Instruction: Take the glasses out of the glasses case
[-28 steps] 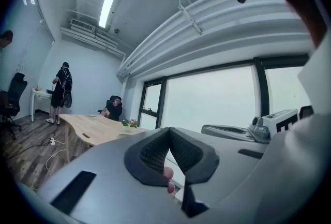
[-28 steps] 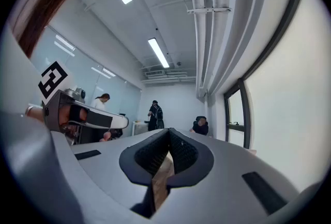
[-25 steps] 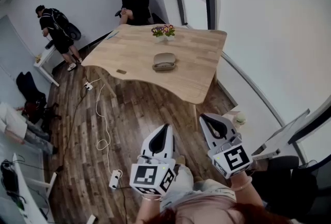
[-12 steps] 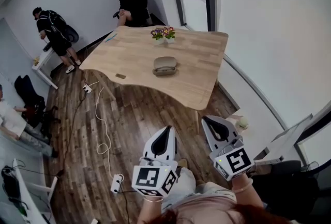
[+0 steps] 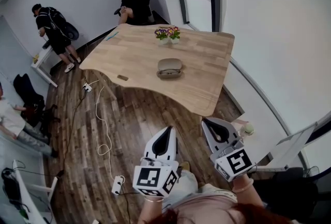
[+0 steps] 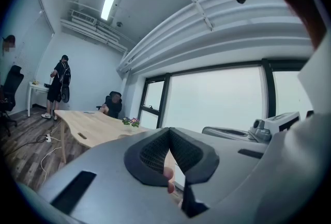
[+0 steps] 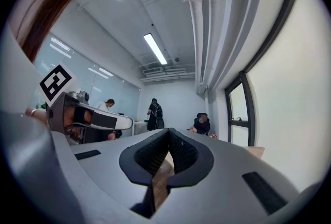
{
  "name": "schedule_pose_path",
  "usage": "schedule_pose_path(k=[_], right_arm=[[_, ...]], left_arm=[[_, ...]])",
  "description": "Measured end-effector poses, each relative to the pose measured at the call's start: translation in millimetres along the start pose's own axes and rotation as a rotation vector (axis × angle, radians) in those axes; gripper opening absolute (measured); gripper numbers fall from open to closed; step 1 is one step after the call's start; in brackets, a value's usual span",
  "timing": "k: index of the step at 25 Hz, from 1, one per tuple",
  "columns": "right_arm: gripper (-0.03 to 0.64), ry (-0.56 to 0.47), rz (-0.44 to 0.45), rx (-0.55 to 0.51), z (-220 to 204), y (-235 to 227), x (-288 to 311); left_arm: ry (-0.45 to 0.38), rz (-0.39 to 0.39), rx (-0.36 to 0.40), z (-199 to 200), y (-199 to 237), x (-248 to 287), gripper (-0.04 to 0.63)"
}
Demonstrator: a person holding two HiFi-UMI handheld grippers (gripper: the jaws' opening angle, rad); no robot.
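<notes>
The glasses case (image 5: 169, 68), a closed grey-beige oval shell, lies near the middle of the light wooden table (image 5: 207, 70). No glasses show. Both grippers hang low in the head view, well short of the table's near edge and above the wooden floor. My left gripper (image 5: 166, 131) is shut with nothing in it, and its dark pads meet in the left gripper view (image 6: 169, 132). My right gripper (image 5: 211, 122) is shut and empty too, with its jaws closed together in the right gripper view (image 7: 169, 133). The table (image 6: 88, 124) appears far off past the left jaws.
A small pot of flowers (image 5: 167, 33) stands at the table's far end, and a small dark item (image 5: 122, 77) lies near its left edge. One person sits behind the table (image 5: 133, 3); another stands at a white desk (image 5: 51, 26). A cable and power strip (image 5: 118, 184) lie on the floor.
The table and case have slid slightly right and down in the head view as the view shifted. Both grippers keep nearly the same place and stay shut.
</notes>
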State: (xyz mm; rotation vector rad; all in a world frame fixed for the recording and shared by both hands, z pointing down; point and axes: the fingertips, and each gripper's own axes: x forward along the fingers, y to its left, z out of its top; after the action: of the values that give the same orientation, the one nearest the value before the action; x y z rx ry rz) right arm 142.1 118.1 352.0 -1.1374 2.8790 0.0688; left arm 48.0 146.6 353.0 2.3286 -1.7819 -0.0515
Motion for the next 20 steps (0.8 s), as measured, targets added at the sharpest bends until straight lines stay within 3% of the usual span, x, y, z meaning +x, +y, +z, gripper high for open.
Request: schedule_pose_path(k=[20], right_arm=[[0.002, -0.012, -0.046, -0.002, -6, -18, 104]], left_arm=[[0.007, -0.046, -0.008, 20, 82, 61, 0.002]])
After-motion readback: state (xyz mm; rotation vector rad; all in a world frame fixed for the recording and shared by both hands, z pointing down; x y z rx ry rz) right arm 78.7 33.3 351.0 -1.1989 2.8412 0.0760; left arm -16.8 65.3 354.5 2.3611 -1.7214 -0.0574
